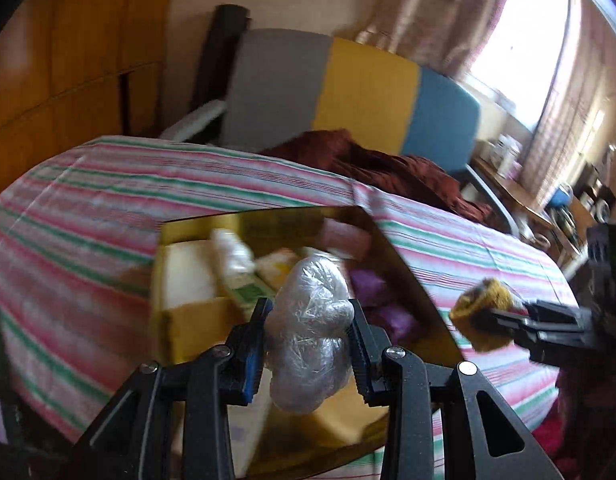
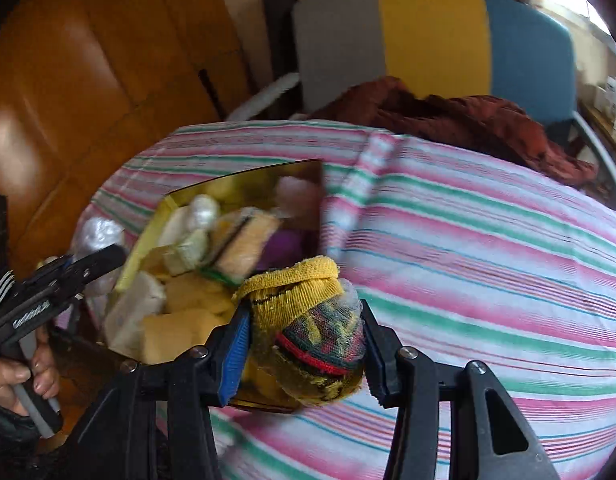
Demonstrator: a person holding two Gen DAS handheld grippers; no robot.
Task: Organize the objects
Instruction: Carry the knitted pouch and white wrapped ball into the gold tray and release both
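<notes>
A crumpled bundle of clear plastic film [image 1: 310,328] is seen clamped between the fingers of the left gripper [image 1: 308,344], held above the near part of an open gold-lined cardboard box [image 1: 268,216]. The box is set on a bed covered with a pink, green and white striped sheet [image 1: 88,200]. Inside the box, blurred items are made out: a white block [image 1: 188,274], pale wrapped pieces, a green-edged packet and something purple [image 1: 372,284].

A rolled knitted sock, yellow-cuffed with green, red and dark bands [image 2: 314,328], is gripped by the right gripper [image 2: 306,344], pressed from both sides by its fingers. It is held over the near right corner of the box [image 2: 244,178]; whether it touches the rim cannot be told. In the left wrist view the same sock [image 1: 482,312] is seen at the tip of the right gripper [image 1: 492,318], beside the box's right edge.

A dark red crumpled cloth [image 1: 388,164] lies at the far side of the bed, in front of a chair with a grey, yellow and blue back [image 1: 364,92]. An orange-brown wooden wardrobe [image 2: 88,80] stands to the left
</notes>
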